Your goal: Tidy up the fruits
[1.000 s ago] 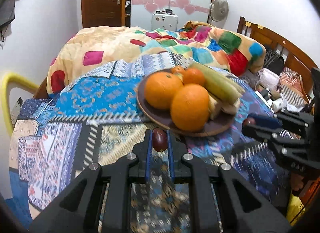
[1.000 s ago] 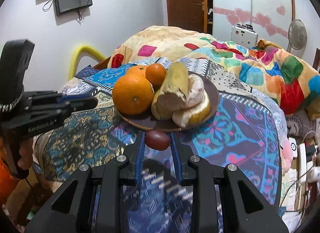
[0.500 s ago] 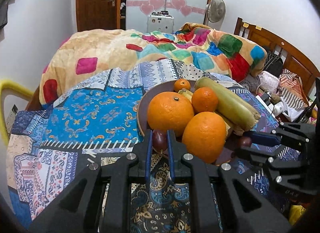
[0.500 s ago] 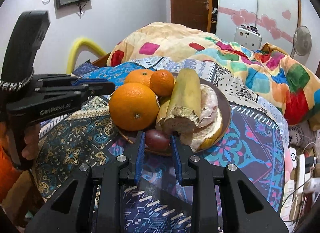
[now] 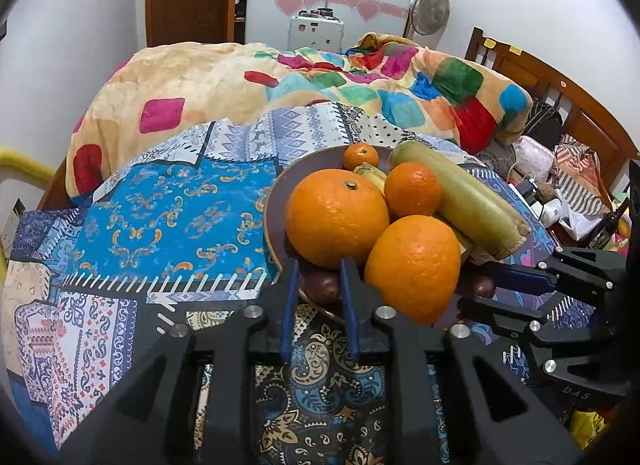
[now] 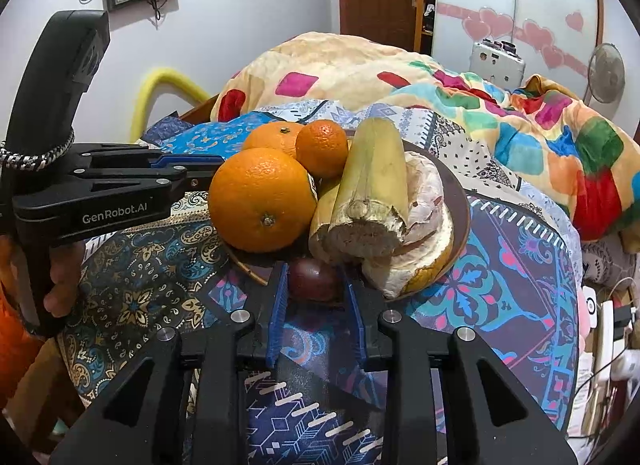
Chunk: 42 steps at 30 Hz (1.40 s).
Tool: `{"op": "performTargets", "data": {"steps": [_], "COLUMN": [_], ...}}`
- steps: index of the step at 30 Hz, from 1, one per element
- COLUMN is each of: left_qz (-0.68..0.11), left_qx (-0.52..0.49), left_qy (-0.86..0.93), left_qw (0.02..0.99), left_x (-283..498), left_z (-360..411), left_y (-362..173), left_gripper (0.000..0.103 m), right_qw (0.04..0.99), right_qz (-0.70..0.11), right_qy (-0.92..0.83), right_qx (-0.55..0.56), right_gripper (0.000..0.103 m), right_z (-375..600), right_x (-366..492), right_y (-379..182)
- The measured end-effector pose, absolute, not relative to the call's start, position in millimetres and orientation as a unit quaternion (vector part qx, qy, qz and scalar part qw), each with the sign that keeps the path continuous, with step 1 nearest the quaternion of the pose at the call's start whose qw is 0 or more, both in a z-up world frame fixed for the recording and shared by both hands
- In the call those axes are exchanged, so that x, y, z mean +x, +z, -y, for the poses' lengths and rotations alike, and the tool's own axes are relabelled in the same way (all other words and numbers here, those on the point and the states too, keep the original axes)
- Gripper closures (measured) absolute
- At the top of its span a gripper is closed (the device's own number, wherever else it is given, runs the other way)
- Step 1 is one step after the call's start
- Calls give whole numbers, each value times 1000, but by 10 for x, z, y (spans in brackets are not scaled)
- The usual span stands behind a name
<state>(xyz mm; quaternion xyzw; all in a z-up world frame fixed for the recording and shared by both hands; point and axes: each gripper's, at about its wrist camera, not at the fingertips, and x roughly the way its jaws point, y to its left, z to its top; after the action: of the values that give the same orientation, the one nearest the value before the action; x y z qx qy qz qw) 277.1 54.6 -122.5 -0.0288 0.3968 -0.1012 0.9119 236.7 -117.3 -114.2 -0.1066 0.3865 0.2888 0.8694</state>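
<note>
A brown plate (image 5: 276, 201) on a patterned cloth holds two big oranges (image 5: 336, 217), smaller mandarins (image 5: 412, 193), a green-yellow banana (image 5: 460, 197) and peeled pomelo pieces (image 6: 424, 201). My left gripper (image 5: 318, 285) has its jaws spread a little around a dark purple fruit (image 5: 322, 285) that rests at the plate's near rim. My right gripper (image 6: 314, 281) has its jaws spread around a second dark purple fruit (image 6: 314, 279) at the plate's edge. The right gripper also shows in the left wrist view (image 5: 516, 289), the left gripper in the right wrist view (image 6: 192, 175).
The plate sits on a table under a blue patterned cloth (image 5: 160, 225). A bed with a colourful blanket (image 5: 320, 81) lies behind. A wooden headboard (image 5: 560, 93) and clutter are to the right. A yellow chair back (image 6: 168, 85) stands at the left.
Both grippers moved forward to the plate with their purple fruits. Both jaws have widened, and the fruits now rest at the plate's rim.
</note>
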Motion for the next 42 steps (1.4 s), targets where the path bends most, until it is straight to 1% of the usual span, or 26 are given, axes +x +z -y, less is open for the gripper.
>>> {"op": "performTargets", "data": {"steps": [1,2,3,9,14,20,26,28,29,30,31,32,33,35,37,39,42], "left_qz": [-398,-398,-399,-386,-354,-286,-203,-182,-174,-162,-150,-141,-128,-111,-100,-96,-85], "left_qx": [-30,-32,-35,-37,-31,-27,-8,-11,-13,-13,-12,-9,-6,-8,-14,-16,-14], "left_qy": [-99,-97,-96,-84,-73,-68,-52,-48,-47,-45,-39,-34,-27,-21,-23,-25,-17], "left_qw": [912,912,911,918,932,956,978,982,984,986,988,989,991,994,995,995,996], "left_x": [2771,2769,2770,2654,2382,1798,1051,833,741,613,509,426,311,156,11,-81,-202], "left_z": [-555,-564,-578,-614,-597,-500,-299,-250,-229,-203,-176,-150,-123,-100,-80,-56,-29], "left_y": [-1227,-1228,-1227,-1115,-838,-324,166,281,324,373,411,442,480,527,560,573,579], "left_gripper": [77,74,73,73,73,73,72,65,57,53,52,50,44,36,32,25,14], "right_qw": [869,867,867,871,881,903,929,937,941,945,948,951,953,958,961,963,966], "right_qz": [-388,-389,-388,-381,-361,-314,-239,-211,-193,-178,-166,-151,-139,-115,-94,-78,-68], "right_qy": [290,293,296,297,292,289,282,279,277,274,271,269,267,263,260,258,251], "right_qx": [-105,-103,-99,-93,-86,-59,-30,-25,-24,-22,-19,-16,-12,-7,-4,1,4], "right_gripper": [69,63,63,63,63,63,63,63,62,59,57,51,46,42,37,25,22], "right_z": [1167,1168,1173,1209,1307,1519,1756,1812,1839,1858,1874,1893,1913,1933,1940,1940,1923], "right_x": [2376,2389,2388,2315,2157,1866,1375,1170,1037,934,841,730,645,473,312,186,103], "right_y": [-1144,-1149,-1149,-1102,-941,-494,52,213,302,370,423,476,520,606,663,690,681]}}
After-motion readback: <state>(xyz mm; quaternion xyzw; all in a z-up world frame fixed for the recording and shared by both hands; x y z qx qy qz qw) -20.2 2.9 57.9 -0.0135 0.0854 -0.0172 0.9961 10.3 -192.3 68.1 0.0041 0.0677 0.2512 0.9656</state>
